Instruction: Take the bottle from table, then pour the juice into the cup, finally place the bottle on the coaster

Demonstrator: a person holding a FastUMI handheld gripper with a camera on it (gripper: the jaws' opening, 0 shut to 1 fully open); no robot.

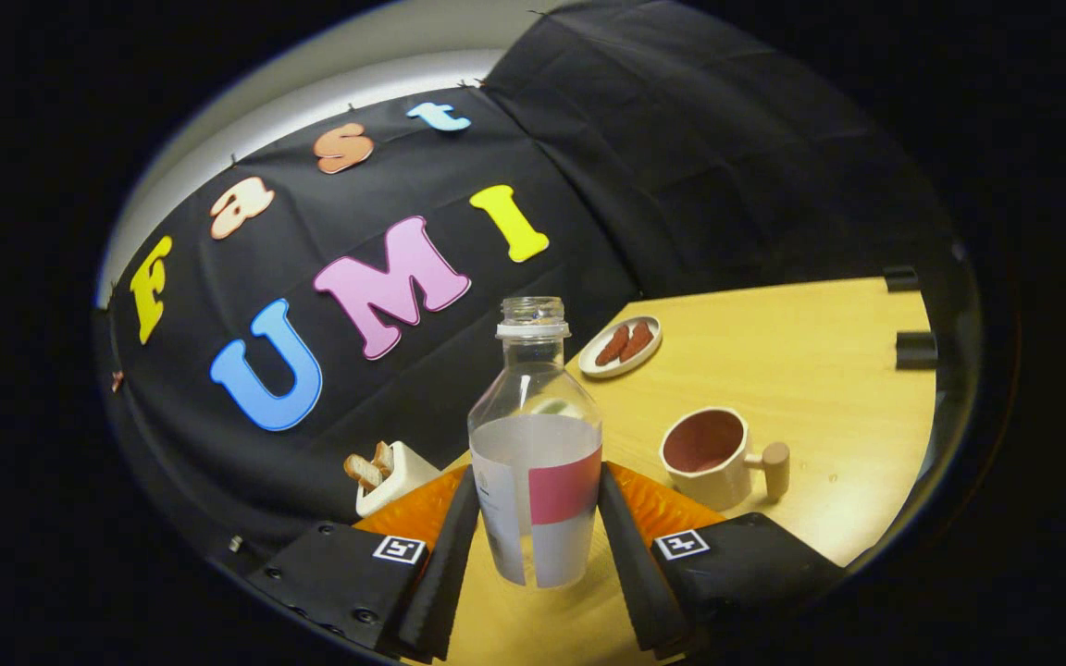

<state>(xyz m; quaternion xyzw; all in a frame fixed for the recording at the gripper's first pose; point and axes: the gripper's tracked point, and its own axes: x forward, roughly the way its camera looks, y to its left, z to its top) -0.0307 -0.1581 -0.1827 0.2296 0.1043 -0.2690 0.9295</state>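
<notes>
Bottle gripped, pouring not yet begun.
The clear plastic labelled bottle (536, 453) is clamped by the gripper (534, 536); the cream cup (707, 457) appears empty; pouring and placing remain.

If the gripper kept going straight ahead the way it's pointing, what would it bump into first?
The bottle. It already stands between the jaws of the gripper, which look closed on its sides, so it would be pushed along. Beyond it lies the booth's black cloth wall; depth is unclear.
</notes>
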